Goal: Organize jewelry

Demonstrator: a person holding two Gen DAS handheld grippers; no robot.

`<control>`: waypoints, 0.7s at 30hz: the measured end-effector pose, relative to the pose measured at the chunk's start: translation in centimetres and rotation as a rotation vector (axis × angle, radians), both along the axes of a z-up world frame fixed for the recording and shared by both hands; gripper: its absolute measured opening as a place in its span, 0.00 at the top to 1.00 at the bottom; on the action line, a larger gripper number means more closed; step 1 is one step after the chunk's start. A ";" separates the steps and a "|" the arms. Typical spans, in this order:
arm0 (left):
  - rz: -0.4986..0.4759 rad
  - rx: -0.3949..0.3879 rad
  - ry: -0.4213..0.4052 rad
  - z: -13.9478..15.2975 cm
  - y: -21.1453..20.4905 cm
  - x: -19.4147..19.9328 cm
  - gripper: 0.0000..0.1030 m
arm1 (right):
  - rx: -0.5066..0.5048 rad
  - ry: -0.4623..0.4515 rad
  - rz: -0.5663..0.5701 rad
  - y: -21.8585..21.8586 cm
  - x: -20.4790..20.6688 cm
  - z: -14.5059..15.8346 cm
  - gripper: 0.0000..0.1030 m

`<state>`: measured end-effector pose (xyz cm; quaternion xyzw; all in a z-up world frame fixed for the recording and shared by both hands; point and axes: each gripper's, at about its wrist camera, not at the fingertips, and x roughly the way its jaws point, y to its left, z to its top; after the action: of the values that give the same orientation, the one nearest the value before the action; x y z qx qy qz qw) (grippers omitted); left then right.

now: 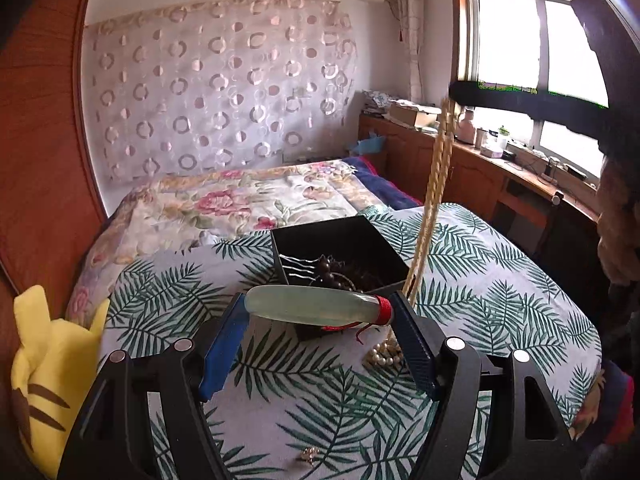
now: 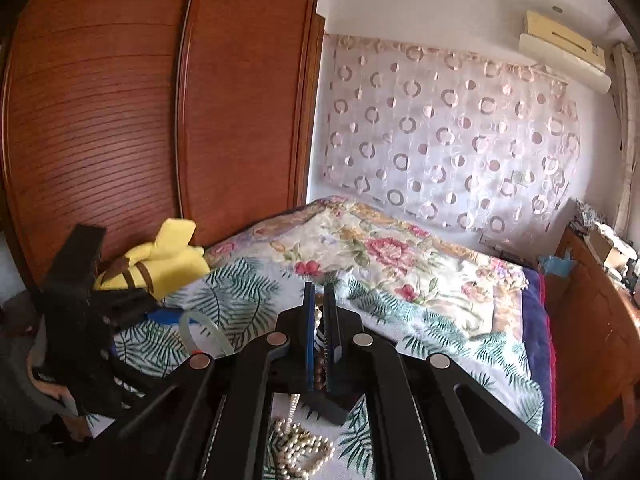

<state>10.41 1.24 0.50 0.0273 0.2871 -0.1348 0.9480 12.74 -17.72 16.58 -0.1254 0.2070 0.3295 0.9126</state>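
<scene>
Left claw spread wide, clamping a pale green bangle (red thread wrapped at one end) edge-on between both pads, held just above the near corner of the black box. Box sits on the leaf-print bed cover, holding dark beads and a silver hair comb. Right claw nearly closed, pinching a pearl necklace; the strand hangs taut, its lower end piled on the cover beside the box. Small gold piece lies on the cover near the camera.

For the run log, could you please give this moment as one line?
left gripper: shut on jade bangle | right gripper: shut on pearl necklace | black box: open
</scene>
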 end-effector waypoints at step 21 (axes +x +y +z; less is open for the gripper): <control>0.014 0.023 0.016 -0.6 -1.2 5.8 0.33 | -0.012 -0.012 -0.104 -0.3 6.9 1.4 0.95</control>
<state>16.23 0.04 -0.05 0.0352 0.2963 -0.1250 0.9462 19.60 -18.04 17.96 -0.1221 0.2098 0.2797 0.9289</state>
